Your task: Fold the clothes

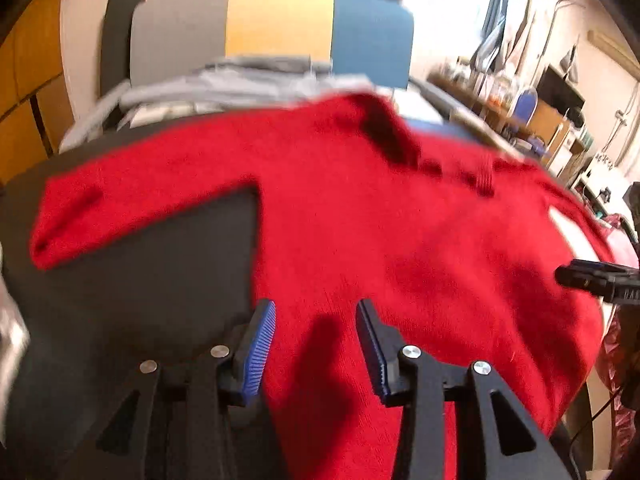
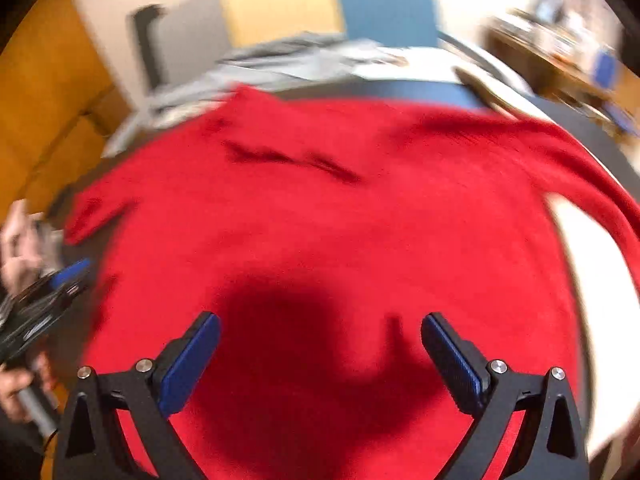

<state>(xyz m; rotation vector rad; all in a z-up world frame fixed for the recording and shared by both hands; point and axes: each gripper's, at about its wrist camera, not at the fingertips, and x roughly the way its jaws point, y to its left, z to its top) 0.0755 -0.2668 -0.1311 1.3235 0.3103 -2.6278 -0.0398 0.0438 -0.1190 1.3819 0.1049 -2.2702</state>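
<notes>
A red knit sweater (image 1: pixel 360 232) lies spread flat on a dark table (image 1: pixel 160 264), one sleeve stretched out to the left. It fills most of the right wrist view (image 2: pixel 320 220) too. My left gripper (image 1: pixel 316 312) is open and empty, hovering over the sweater's lower left part near its side edge. My right gripper (image 2: pixel 320 324) is wide open and empty above the sweater's lower middle. The right gripper's tip shows at the right edge of the left wrist view (image 1: pixel 576 276). The left gripper shows at the left edge of the right wrist view (image 2: pixel 60 284).
A pile of grey and light clothes (image 1: pixel 240 84) lies at the table's far edge. Behind it stands a grey, yellow and blue panel (image 1: pixel 280 20). A cluttered bench (image 1: pixel 540 120) is at the far right. Orange cabinets (image 2: pixel 48 100) stand at the left.
</notes>
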